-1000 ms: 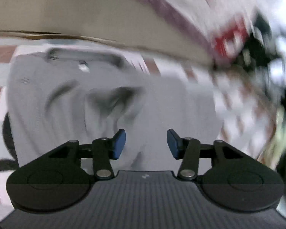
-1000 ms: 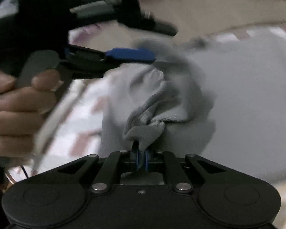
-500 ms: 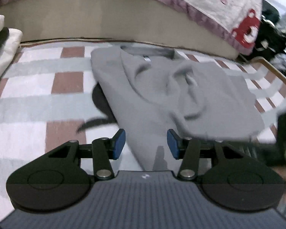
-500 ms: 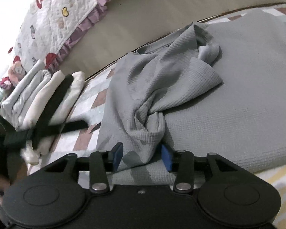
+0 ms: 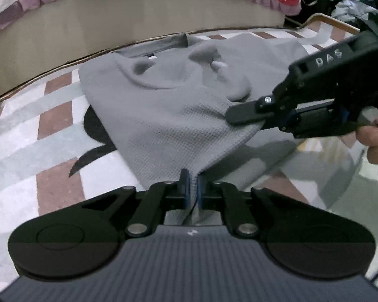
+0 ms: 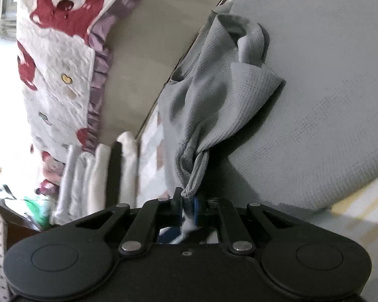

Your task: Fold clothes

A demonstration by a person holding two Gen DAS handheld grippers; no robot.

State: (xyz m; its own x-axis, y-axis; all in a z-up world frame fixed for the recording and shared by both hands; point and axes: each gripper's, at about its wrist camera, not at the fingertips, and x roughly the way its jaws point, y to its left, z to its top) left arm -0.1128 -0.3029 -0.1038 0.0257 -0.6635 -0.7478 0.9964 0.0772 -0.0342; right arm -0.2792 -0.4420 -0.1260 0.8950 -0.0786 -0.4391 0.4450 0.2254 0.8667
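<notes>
Soft, even indoor light fills the left wrist view, where the raised grey shirt (image 5: 168, 115) throws a broad, soft-edged shadow onto the checked rug (image 5: 50, 136) to its right, and the weave reads sharply at the centre. In the right wrist view strong white glare burns out the left edge, and the folded white clothes (image 6: 93, 176) near it are smeared by motion blur, as is the lower right corner. Both pictures bow hard at the edges from the fisheye lens, with dark vignetted corners.
</notes>
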